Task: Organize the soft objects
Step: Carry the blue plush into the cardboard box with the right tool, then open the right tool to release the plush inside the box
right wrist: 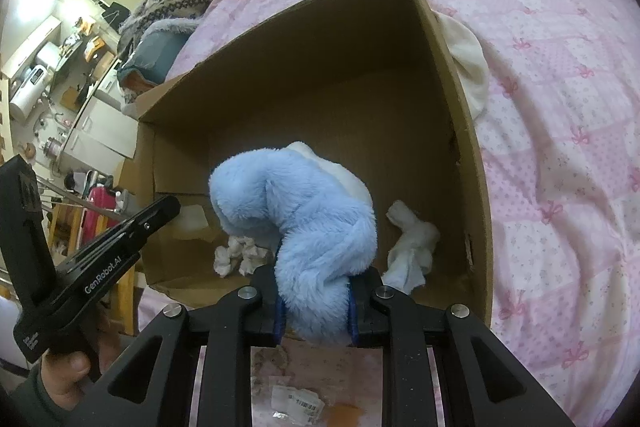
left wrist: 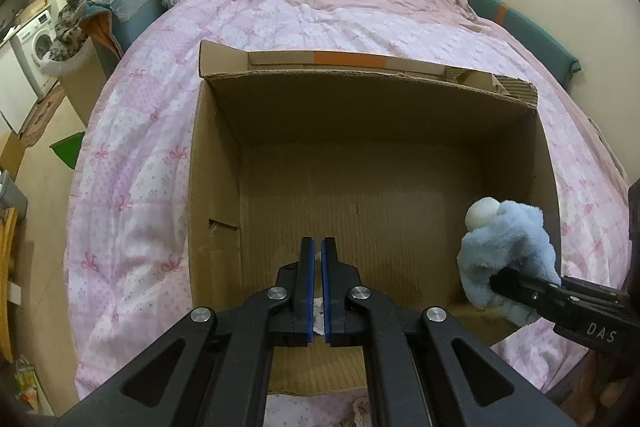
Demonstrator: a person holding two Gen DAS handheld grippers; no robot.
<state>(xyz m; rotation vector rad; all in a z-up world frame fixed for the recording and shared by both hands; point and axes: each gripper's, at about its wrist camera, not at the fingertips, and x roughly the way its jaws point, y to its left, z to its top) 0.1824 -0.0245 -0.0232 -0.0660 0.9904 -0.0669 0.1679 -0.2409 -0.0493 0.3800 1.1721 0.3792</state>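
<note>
The right gripper (right wrist: 314, 301) clamps a blue plush (right wrist: 304, 223) at lower centre, over the box (right wrist: 460, 131). The left gripper (left wrist: 318, 287), bottom centre, is nearly closed, holding nothing.

Two black hand-held grippers, left (left wrist: 318, 251) and right (right wrist: 313, 303): blue pads, silver screws, white lettering.

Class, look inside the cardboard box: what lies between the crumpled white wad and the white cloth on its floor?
In the right wrist view, the blue plush toy, clamped in the right gripper, hangs between the crumpled white wad and the white cloth in the cardboard box.
</note>
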